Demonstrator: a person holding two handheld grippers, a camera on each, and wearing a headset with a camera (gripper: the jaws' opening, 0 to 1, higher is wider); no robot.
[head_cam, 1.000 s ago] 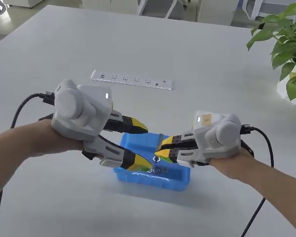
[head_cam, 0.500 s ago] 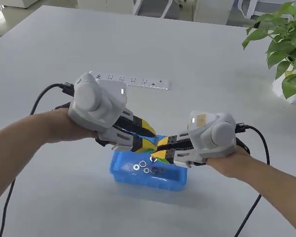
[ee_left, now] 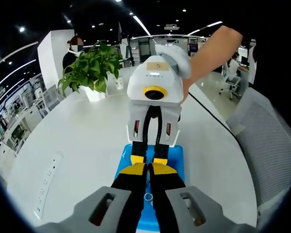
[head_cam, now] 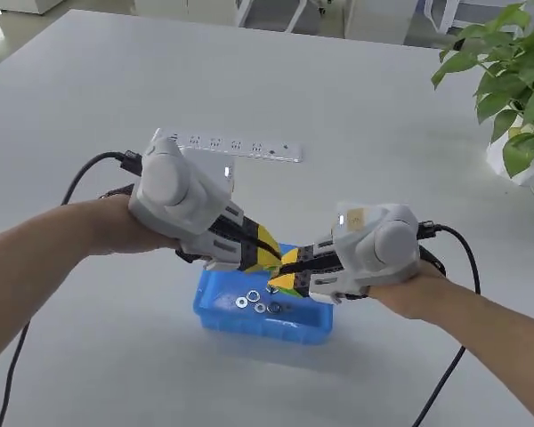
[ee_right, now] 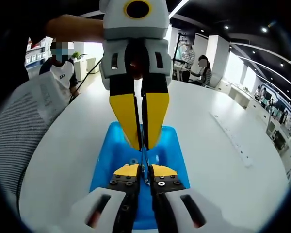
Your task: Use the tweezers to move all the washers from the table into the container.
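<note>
Counter point(head_cam: 356, 107) pale grey. Blue container point(head_cam: 215, 313) sits toward near edge, washers point(head_cam: 256, 303) inside. Left tool point(head_cam: 269, 252) and right tool point(head_cam: 281, 277) meet tip-to-tip above it, both nrly closed; right pinches tweezers point(ee_right: 144, 167). Pwr strip point(head_cam: 227, 145) toward far edge, plant point(head_cam: 507, 89) far-right corner. Open office bkgd w/ ppl.

An office: white table point(head_cam: 356, 107), mesh chair point(ee_left: 274, 141), potted plant point(ee_left: 89, 70), people point(ee_right: 202, 70) at desks.
</note>
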